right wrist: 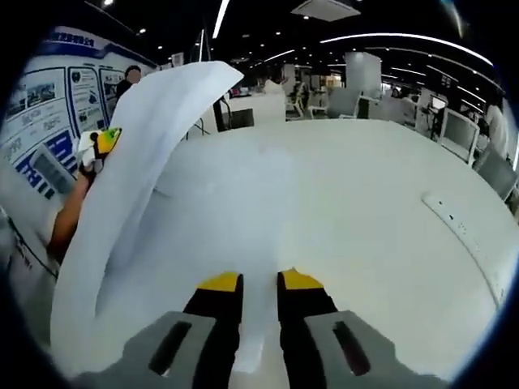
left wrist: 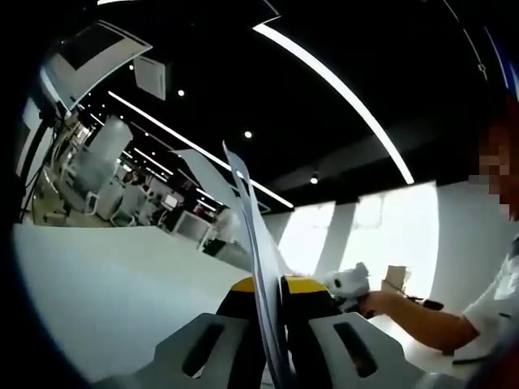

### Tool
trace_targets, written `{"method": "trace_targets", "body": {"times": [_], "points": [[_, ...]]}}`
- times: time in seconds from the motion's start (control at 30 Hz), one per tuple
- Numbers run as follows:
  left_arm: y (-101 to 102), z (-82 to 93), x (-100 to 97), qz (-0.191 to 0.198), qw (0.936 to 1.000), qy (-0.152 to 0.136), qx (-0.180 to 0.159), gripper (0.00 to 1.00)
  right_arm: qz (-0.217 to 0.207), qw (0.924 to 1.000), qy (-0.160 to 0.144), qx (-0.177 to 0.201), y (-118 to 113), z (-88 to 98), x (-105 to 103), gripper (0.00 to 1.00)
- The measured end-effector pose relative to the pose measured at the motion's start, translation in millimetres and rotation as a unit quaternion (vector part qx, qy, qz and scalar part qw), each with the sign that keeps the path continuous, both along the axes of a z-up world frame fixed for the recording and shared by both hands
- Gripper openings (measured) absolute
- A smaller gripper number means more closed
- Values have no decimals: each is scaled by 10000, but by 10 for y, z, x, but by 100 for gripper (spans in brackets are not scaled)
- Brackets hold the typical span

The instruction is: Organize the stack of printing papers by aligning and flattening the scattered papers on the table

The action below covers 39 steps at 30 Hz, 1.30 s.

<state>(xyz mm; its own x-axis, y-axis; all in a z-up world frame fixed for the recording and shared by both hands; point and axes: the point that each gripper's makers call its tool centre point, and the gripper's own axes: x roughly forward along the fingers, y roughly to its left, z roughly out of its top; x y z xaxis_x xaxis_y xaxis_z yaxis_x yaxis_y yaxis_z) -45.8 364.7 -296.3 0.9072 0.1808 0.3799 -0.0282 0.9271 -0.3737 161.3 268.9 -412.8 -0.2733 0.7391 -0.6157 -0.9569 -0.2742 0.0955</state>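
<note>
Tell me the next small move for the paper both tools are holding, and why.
Probably lower both tools together to lay the paper flat on the white table. The left tool pinches the paper edge-on and raised; the right tool grips its other end, and the sheets arch up between them, bowed rather than flat.

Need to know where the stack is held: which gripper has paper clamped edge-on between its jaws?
The left gripper: a thin paper stack stands edge-on between its closed jaws. The right gripper also pinches paper, curling broadside.
</note>
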Motion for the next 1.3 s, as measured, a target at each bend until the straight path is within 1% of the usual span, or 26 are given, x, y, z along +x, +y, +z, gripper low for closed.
{"method": "trace_targets", "body": {"times": [0.07, 0.1, 0.27, 0.33, 0.4, 0.5, 0.57, 0.63, 0.67, 0.73, 0.87, 0.93, 0.97, 1.0, 1.03, 1.07, 1.1, 1.13, 1.17, 1.2, 1.3], "points": [[4, -1, -2, 1, 10000, 2, 0, 8, -26, 9999, 65, -83, -11, -11, -3, 1], [11, -2, -5, 3, 10000, 3, 1, 8, -69, 9998, 122, -119, -12, -25, 6, 0], [18, -4, -11, 3, 10000, 2, 2, 8, -122, 9996, 189, -147, 3, -47, 11, 0], [18, -3, -12, 2, 10000, -1, 0, 8, -96, 9997, 168, -150, 10, -56, 14, 0], [10, -3, -10, 2, 10000, -1, 3, 8, -147, 9994, 253, -177, 18, -61, 27, 0], [8, 0, -12, 0, 10000, -8, 0, 8, -532, 9948, 653, -575, -82, -75, 99, 0], [8, 4, -17, 3, 10000, -23, 0, 8, -638, 9945, 709, -443, -132, -14, 207, 0], [12, 8, -22, -2, 10000, -43, -13, 8, -854, 9913, 948, -313, -228, 100, 302, 0], [12, 10, -23, -4, 10000, -49, -18, 8, -863, 9910, 979, -305, -289, 133, 342, 0], [6, 10, -21, -7, 10000, -53, -21, 8, -929, 9907, 963, -235, -366, 194, 444, 0], [5, 5, -14, -18, 10000, -49, -49, 8, -1237, 9875, 955, -178, -584, 271, 646, 0], [11, 1, -9, -23, 10000, -45, -77, 8, -1399, 9855, 951, -129, -723, 289, 688, 0], [16, -1, -7, -28, 9999, -44, -91, 8, -1440, 9852, 919, -166, -809, 280, 700, 0], [14, 1, -6, -43, 9999, -54, -107, 8, -1490, 9852, 821, -208, -913, 260, 725, 0], [8, 5, -6, -59, 9999, -69, -118, 8, -1625, 9837, 710, -308, -1039, 228, 757, 0], [3, 10, -8, -71, 9999, -85, -120, 8, -1603, 9846, 596, -360, -1183, 201, 754, 0], [0, 13, -8, -75, 9999, -94, -114, 8, -1677, 9836, 532, -390, -1288, 195, 783, 0], [-3, 15, -6, -79, 9999, -103, -114, 8, -1866, 9803, 464, -452, -1393, 190, 840, 0], [-10, 15, 0, -102, 9998, -108, -120, 8, -1914, 9795, 361, -515, -1503, 186, 843, 0], [-15, 15, 5, -132, 9998, -112, -136, 8, -1933, 9794, 281, -504, -1578, 197, 848, 0], [-30, 17, 9, -167, 9997, -116, -127, 7, -2058, 9772, 236, -455, -1708, 248, 864, 0]]}}
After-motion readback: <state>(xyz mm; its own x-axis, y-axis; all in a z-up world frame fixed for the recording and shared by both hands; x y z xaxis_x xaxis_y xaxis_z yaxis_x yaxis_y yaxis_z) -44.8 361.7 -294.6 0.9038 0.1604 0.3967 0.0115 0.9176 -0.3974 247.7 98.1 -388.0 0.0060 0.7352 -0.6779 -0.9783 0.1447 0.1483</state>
